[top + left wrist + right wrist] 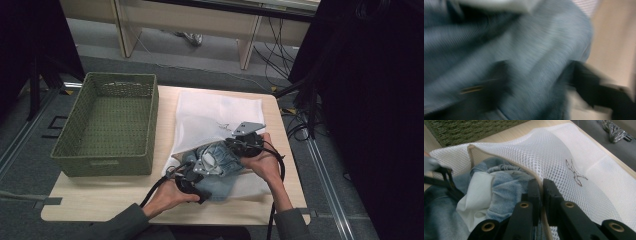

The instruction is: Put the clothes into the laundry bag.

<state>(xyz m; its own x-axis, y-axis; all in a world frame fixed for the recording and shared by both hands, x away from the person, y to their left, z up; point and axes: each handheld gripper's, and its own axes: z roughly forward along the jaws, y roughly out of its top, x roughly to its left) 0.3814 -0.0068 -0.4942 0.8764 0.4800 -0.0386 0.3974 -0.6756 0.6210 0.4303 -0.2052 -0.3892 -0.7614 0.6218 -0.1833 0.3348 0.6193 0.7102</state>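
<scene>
Jeans point(220, 167) lie bunched half inside one white mesh bag point(215, 117), directly ahead of both grippers. The right gripper point(541, 186) has its jaws clamped on the bag's beige rim, the denim just beyond its fingers. The left gripper point(536, 82) stands part open, denim between its blurred fingers; whether they press it I cannot tell. One green basket point(107, 125) sits well apart. No writing is legible.
</scene>
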